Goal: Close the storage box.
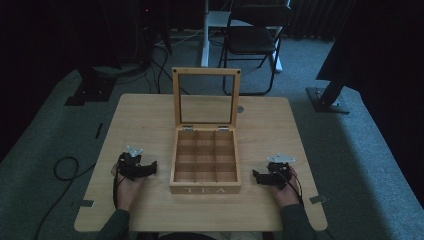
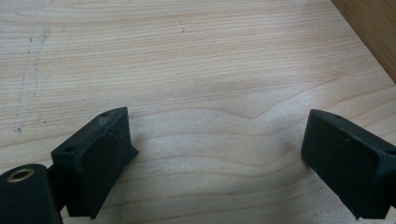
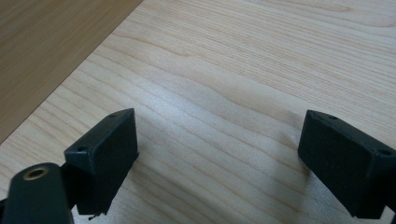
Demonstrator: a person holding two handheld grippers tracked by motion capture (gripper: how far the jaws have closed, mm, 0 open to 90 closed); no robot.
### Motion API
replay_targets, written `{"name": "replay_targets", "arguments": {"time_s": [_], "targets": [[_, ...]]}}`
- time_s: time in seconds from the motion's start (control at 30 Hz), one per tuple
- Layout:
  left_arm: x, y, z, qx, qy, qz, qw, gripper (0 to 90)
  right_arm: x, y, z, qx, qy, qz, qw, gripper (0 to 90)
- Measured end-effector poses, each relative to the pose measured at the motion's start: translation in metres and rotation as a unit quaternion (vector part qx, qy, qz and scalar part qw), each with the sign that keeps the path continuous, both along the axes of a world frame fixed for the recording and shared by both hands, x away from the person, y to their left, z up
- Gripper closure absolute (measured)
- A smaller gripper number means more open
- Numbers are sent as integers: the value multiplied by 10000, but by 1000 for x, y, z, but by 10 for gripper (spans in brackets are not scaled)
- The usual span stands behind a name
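Note:
A wooden tea box [image 1: 205, 189] marked TEA stands in the middle of the table, its glass-paned lid [image 1: 206, 96] raised upright. Its compartments look bare. My left gripper [image 1: 151, 167] rests on the table left of the box, held by a hand. In the left gripper view it [image 2: 217, 149] is open over bare wood, with the box's side [image 2: 373, 32] at the upper right. My right gripper [image 1: 256, 176] lies right of the box. Its jaws [image 3: 219, 154] stand open with nothing between them, and the box's wall [image 3: 46, 51] shows at the upper left.
The light wooden table [image 1: 150, 115] has rounded corners and stands on grey carpet. A folding chair [image 1: 252, 37] and a white post stand behind it. Dark stand bases sit at the far left and right. A cable [image 1: 65, 167] loops on the floor at left.

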State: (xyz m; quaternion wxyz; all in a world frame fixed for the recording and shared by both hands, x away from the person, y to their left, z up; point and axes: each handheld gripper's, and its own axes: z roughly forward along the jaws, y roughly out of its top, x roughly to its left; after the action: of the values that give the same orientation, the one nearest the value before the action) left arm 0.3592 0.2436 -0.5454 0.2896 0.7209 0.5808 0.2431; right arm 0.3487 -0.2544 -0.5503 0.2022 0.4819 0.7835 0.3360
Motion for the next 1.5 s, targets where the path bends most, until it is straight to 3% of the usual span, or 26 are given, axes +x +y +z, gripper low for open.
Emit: {"name": "replay_targets", "arguments": {"time_s": [0.37, 0.47, 0.63, 0.83, 1.23, 1.5], "targets": [[-2, 0, 0, -10, -11, 31, 10000, 98, -1, 0, 0, 0, -5, -31, 10000, 117], [-3, 2, 1, -22, -63, 73, 10000, 151, -2, 0, 0, 1, -2, -37, 10000, 117], [-3, 3, 1, -17, -70, 33, 10000, 163, -2, 0, 0, -1, -1, -38, 10000, 117], [-1, 6, 6, -24, 54, 50, 10000, 253, -2, 1, 0, 1, 0, -64, 10000, 117], [10, 6, 33, -170, -112, -111, 9997, 273, -2, 1, 0, 3, 0, -79, 10000, 118], [19, 8, 61, -305, -376, -226, 9986, 272, -2, 1, 0, 4, 0, -82, 10000, 117]]}}
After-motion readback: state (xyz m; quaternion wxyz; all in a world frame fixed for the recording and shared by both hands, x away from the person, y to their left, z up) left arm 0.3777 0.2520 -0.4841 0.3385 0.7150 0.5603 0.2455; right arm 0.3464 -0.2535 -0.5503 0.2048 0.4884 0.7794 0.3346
